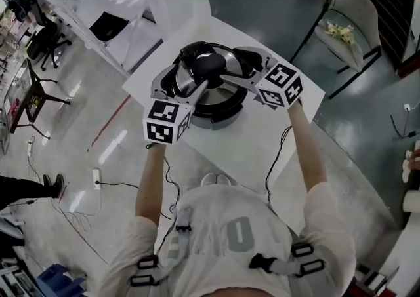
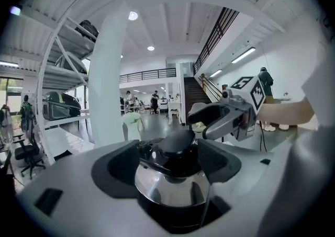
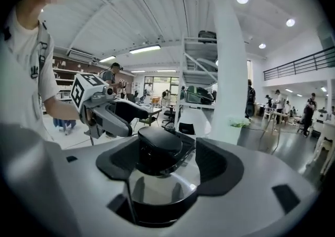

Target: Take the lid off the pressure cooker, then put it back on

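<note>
While both grippers hung over the table (image 1: 289, 115), the count was: one cooker (image 1: 216, 117), one lid (image 1: 230, 66) seated on it, one black knob (image 1: 205, 63) on the lid, two grippers.

Cooker sat upper centre of the head view, toward the table's far end.

Left gripper (image 2: 168, 167) was at lower left of the cooker and right gripper (image 3: 170, 165) at its right, tips facing each other across the lid. Forearms were stretched forward and spread in a V from the bottom of the frame, and both grippers tipped slightly down.

Left jaws: wide apart, knob showing in the gap, pads (image 2: 118, 170) not visibly pressing it.

Right jaws: same, wide apart, knob framed between the pads (image 3: 220, 167), no clamp I could see.

Neither had hold of anything.

One beige chair (image 1: 348, 33) stood upper right, off the table.
</note>
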Motion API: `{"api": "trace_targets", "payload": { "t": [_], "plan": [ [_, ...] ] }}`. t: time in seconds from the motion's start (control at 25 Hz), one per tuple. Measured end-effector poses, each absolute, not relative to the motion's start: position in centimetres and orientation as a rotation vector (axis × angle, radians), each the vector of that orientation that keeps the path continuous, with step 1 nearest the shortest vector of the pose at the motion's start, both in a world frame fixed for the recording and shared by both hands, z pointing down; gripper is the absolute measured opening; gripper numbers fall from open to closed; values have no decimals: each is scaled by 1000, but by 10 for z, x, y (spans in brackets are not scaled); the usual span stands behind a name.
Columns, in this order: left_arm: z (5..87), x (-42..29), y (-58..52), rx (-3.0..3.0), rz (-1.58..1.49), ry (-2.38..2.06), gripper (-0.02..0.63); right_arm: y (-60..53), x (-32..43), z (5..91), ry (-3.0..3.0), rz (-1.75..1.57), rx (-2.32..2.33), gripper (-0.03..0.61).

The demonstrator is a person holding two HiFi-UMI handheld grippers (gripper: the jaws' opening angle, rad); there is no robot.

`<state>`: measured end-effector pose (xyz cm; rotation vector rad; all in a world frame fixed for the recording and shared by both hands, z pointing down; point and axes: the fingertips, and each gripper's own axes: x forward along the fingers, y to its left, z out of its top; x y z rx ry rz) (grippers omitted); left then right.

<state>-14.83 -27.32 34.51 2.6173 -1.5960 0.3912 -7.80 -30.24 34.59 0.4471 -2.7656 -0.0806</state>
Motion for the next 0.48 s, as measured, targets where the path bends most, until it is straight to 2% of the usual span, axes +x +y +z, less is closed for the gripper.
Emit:
{"api": "trace_targets", "payload": {
  "t": [0.48],
  "plan": [
    [363,-133,-290,2580,424,-1474,333,-315,-101,368,-2710,-13,99,330]
  ]
}}
